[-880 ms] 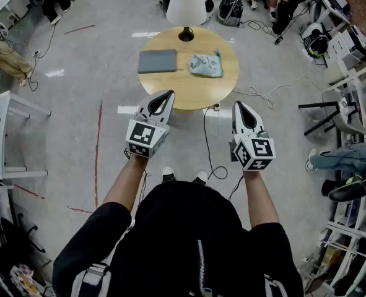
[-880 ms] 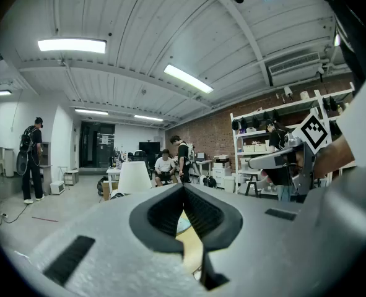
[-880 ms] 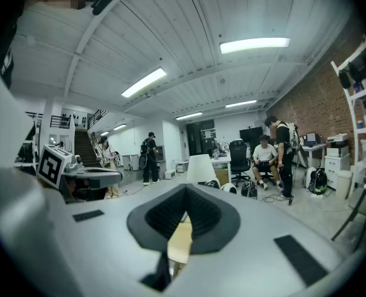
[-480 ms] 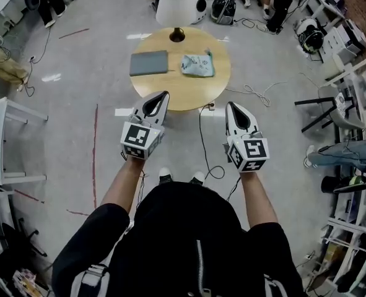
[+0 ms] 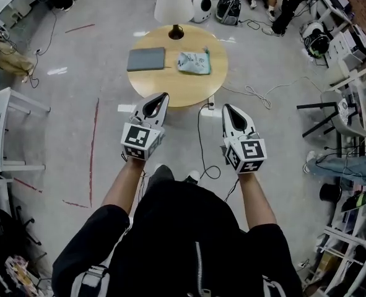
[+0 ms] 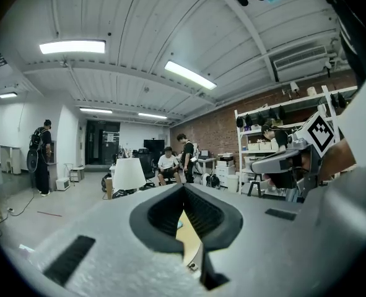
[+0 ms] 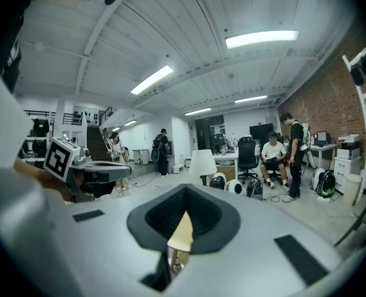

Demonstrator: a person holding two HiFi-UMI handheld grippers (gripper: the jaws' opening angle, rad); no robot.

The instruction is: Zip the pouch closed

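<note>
Pale teal, crinkled fabric: the pouch (image 5: 193,62) lies flat on the round wooden desk (image 5: 176,91), on the right half of the top as the head view shows it. Nothing touches it. Whether its zip is open or shut is too small to tell.

On the desk's left half, apart from the pouch, lies a flat grey rectangular slab (image 5: 146,59). At the desk's far edge stands a lamp (image 5: 173,5) with a white shade and a dark foot.

Both claws are short of the desk's near edge, over the grey floor (image 5: 65,122), and both point toward the desk.
- The left claw (image 5: 164,95) is level with the desk's left half. Its jaws are pressed together at the tips with nothing between them; the left gripper view shows only a sliver of the desktop behind them.
- The right claw (image 5: 226,107) sits just off the desk's right side. It is likewise pressed together and empty.

A black cable (image 5: 201,138) runs over the floor from under the desk's near edge, between the two claws. A red line (image 5: 95,141) marks the floor left of the desk.
</note>
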